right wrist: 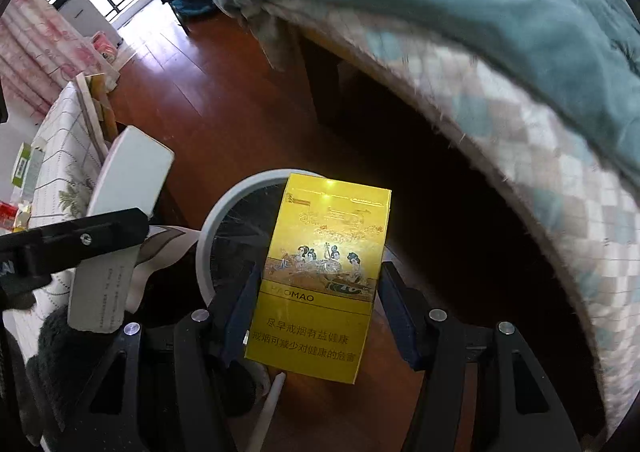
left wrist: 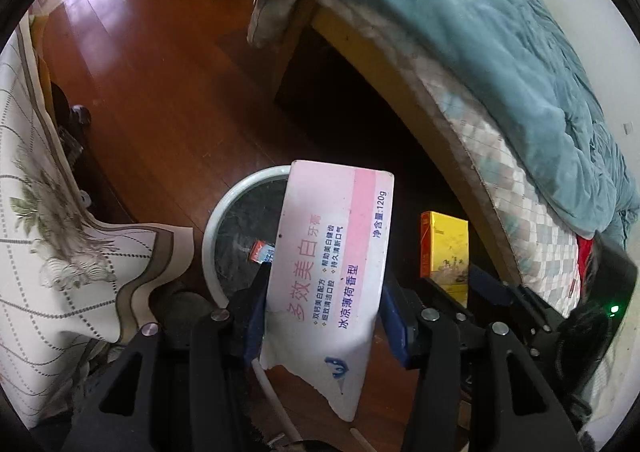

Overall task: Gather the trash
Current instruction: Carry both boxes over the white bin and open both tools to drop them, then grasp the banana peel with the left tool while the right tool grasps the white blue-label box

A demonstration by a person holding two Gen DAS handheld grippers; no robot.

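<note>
I see the bin (left wrist: 212,228) mouth open below me, bare wooden floor (left wrist: 160,91) beyond it; the bed frame (left wrist: 400,91) crowds the right, the draped tablecloth (left wrist: 60,252) the left.

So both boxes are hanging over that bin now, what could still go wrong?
1. The torn toothpaste box in the left hand-held gripper hangs over the bin's rim, so it might catch the edge or land on the wooden floor.
2. The yellow cigarette pack in the right hand-held gripper sits toward the bin's far side by the bed; dropped there, it could slide under the bed.
</note>
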